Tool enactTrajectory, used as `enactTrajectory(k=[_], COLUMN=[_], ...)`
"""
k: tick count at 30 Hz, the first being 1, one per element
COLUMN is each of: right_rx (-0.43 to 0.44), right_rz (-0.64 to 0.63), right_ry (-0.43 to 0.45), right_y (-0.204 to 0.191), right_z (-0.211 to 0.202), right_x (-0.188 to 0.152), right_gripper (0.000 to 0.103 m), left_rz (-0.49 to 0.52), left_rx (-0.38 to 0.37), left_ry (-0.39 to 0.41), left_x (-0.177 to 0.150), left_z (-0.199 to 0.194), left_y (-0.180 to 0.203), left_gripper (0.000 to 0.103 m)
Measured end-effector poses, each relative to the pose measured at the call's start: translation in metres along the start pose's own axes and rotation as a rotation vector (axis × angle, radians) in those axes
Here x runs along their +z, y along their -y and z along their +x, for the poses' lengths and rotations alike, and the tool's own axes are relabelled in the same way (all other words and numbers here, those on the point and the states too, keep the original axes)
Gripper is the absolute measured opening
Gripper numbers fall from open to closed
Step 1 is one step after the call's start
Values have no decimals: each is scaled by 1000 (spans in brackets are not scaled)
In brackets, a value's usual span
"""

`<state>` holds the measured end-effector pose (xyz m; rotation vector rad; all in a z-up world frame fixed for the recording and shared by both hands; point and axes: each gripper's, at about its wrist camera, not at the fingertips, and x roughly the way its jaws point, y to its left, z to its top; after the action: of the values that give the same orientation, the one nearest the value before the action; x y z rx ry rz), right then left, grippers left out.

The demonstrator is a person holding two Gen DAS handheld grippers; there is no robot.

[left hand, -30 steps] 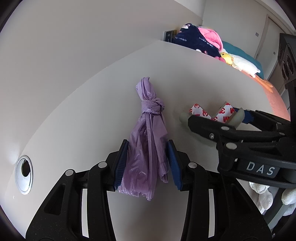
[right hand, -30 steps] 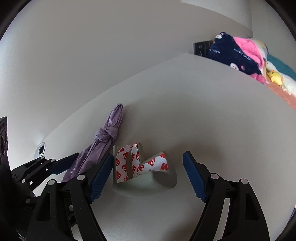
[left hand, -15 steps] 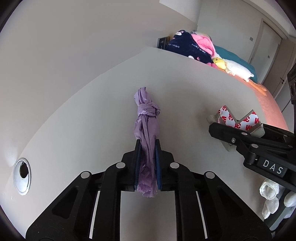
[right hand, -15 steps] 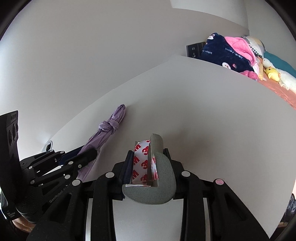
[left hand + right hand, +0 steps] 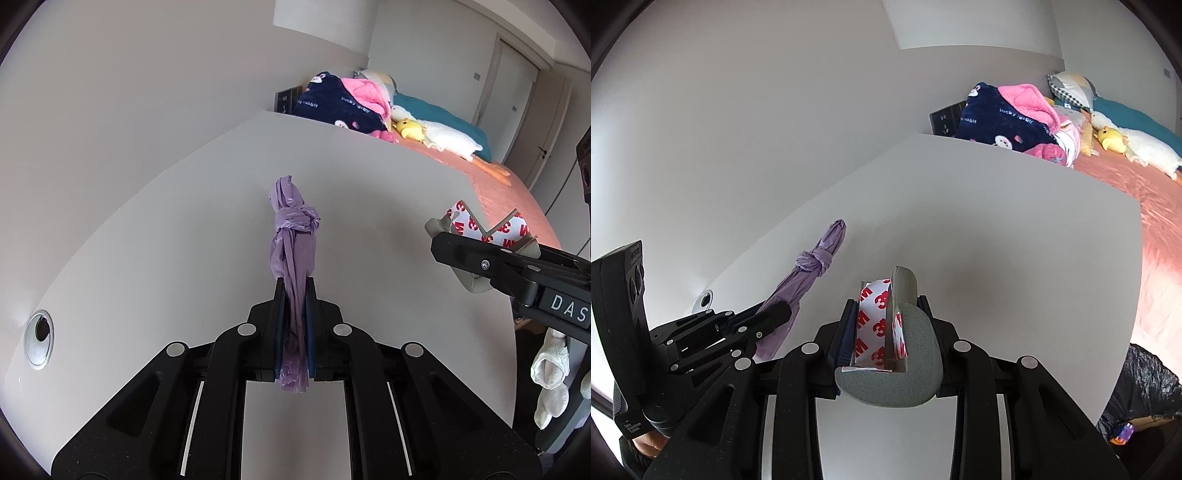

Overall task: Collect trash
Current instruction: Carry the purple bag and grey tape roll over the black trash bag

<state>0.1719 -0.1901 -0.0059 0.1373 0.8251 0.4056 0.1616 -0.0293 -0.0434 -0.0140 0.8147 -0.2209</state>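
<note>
My left gripper (image 5: 294, 295) is shut on a knotted purple plastic bag (image 5: 293, 236), which sticks out forward above the white table (image 5: 184, 229). From the right wrist view the same purple bag (image 5: 812, 266) shows at the left with the left gripper (image 5: 775, 314) around its lower part. My right gripper (image 5: 884, 314) is shut on a folded grey foam piece with white and red backing paper (image 5: 886, 325), lifted off the table. In the left wrist view that foam piece (image 5: 487, 229) shows at the right, held in the right gripper's black fingers (image 5: 480, 254).
A round metal cable hole (image 5: 38, 338) sits in the table at the left. Beyond the table's far edge is a bed (image 5: 1126, 173) with a navy and pink blanket (image 5: 1008, 114) and plush toys. A black trash bag (image 5: 1141, 391) stands below the table's right edge.
Both grippers closed, the left on the purple bag and the right on the foam piece. Both have since risen with their loads, and the foam piece has moved right, away from the bag.
</note>
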Motion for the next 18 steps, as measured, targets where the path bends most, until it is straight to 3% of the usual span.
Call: enactTrajectory(k=[18], right_rx=[-4], right_rz=[19], right_ry=[83], right_y=[18], right_z=[-72], right_x=[-24], right_gripper=[34], left_rz=[55], left_rx=[-45], left_ry=[28], left_x=[-20], left_z=[-48], left_y=[56], left_gripper=[8])
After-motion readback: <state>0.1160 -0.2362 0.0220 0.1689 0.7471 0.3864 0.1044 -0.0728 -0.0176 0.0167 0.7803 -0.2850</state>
